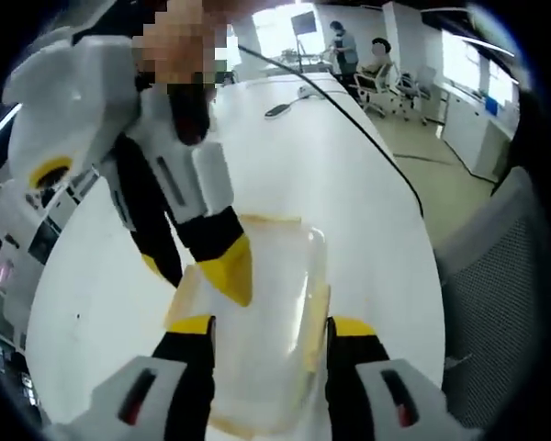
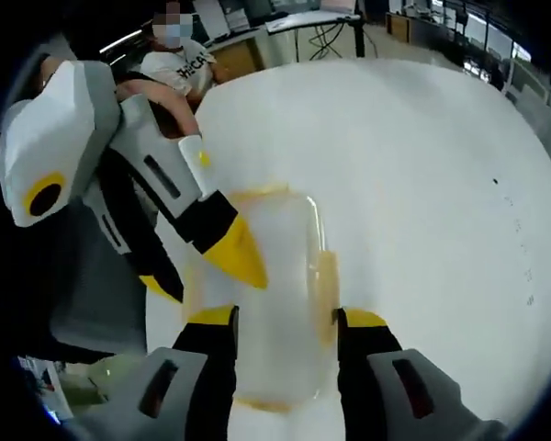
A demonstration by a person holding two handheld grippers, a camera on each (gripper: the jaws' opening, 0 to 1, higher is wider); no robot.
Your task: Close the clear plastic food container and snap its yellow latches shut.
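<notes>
White tabletop (image 1: 367, 211) in an open office carries the clear plastic food container (image 1: 262, 312), which lies directly ahead of both grippers on the bare surface. Its long axis runs away from each camera, roughly in line with the jaws. Seen in the right gripper view, the container (image 2: 275, 285) is translucent, rounded at the corners, with its lid apparently already seated; a yellow latch (image 2: 326, 289) runs along one long side, and whether it is snapped down cannot be told. The left gripper (image 1: 268, 326) straddles the container's near end, jaws spread to either side of it without clearly gripping. The right gripper (image 2: 285, 322) does likewise from the opposite end, jaws also spread. Each gripper's yellow-tipped fingers reach over the lid in the other's view. Both stand about equally near; the coming move likely turns on pressing the side latches inward across the short axis.
</notes>
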